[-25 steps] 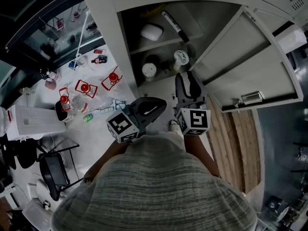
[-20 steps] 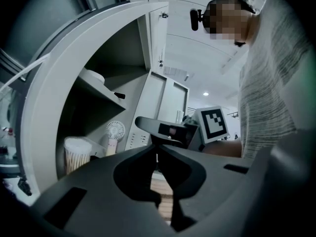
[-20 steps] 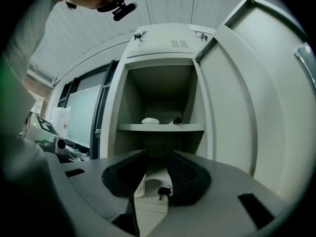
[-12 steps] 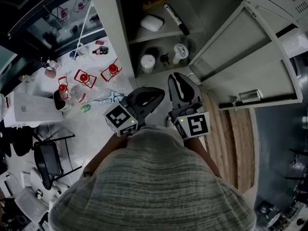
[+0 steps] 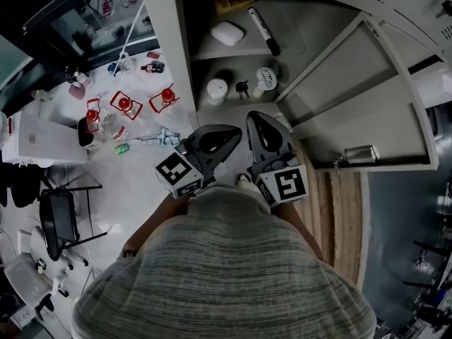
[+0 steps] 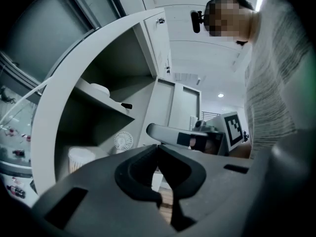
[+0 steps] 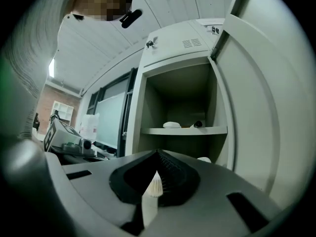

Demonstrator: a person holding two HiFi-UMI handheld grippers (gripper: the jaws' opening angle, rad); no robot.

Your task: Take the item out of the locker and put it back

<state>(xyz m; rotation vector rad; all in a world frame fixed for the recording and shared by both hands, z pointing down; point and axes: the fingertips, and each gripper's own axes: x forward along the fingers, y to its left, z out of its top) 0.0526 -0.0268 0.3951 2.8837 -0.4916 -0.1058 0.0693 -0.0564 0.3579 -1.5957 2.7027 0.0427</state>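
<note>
Nearest you: the left hand-held gripper (image 6: 158,149), jaws closed tip to tip on nothing. Beside it is the right hand-held gripper (image 7: 158,154), jaws also closed, with only a pale ribbed sliver showing through the slot behind its tips. Both are held just in front of the open locker (image 5: 159,41). Lower shelf (image 5: 236,104): ribbed cup (image 5: 217,90) and small white fan (image 5: 265,78), apart from both grippers. Upper shelf (image 5: 296,34): 1 white case (image 5: 227,33) and 1 black marker (image 5: 263,31).
</note>
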